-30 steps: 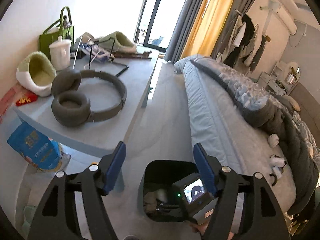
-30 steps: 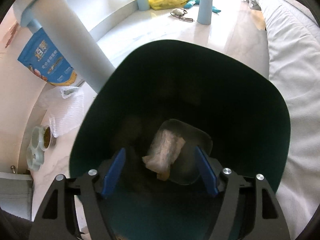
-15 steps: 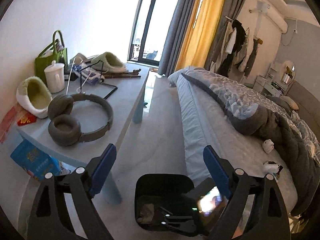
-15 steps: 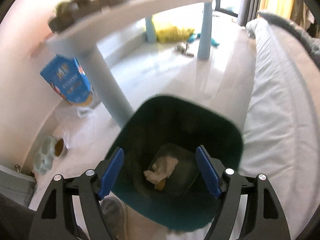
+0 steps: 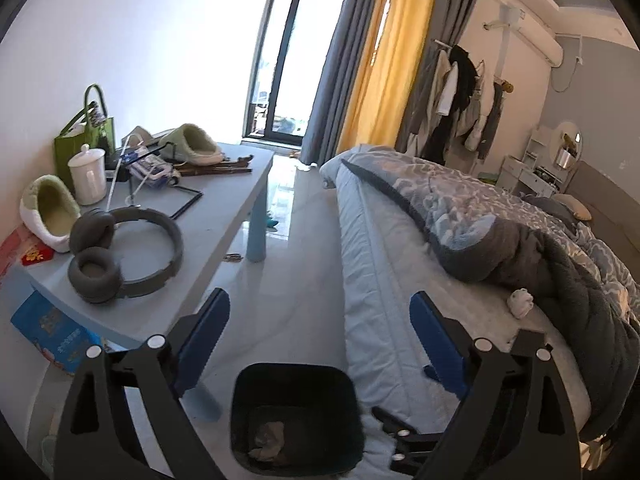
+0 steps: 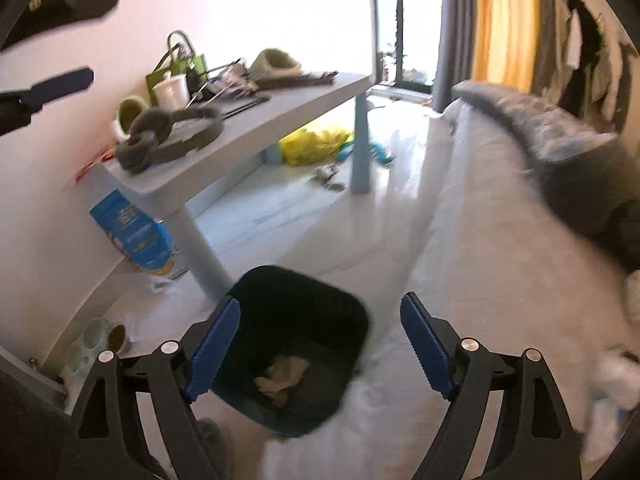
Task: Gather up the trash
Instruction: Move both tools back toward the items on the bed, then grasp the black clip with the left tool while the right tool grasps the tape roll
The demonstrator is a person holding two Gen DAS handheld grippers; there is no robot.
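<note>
Dark green plastic forms the bin [image 5: 296,412] on the pale floor [image 5: 288,280], between a table leg [image 6: 198,248] and the bed [image 5: 384,264]. Crumpled paper [image 6: 282,376] lies at its bottom. The right gripper [image 6: 320,346] hangs above the bin, its jaws opening with nothing between them. The left gripper [image 5: 320,340] is spread wide and empty, its blue fingers [image 5: 200,336] framing the floor and the mattress edge. Grey headphones [image 5: 120,252], a white mug [image 5: 87,174] and slippers [image 5: 48,212] sit on the light blue table [image 5: 224,208].
</note>
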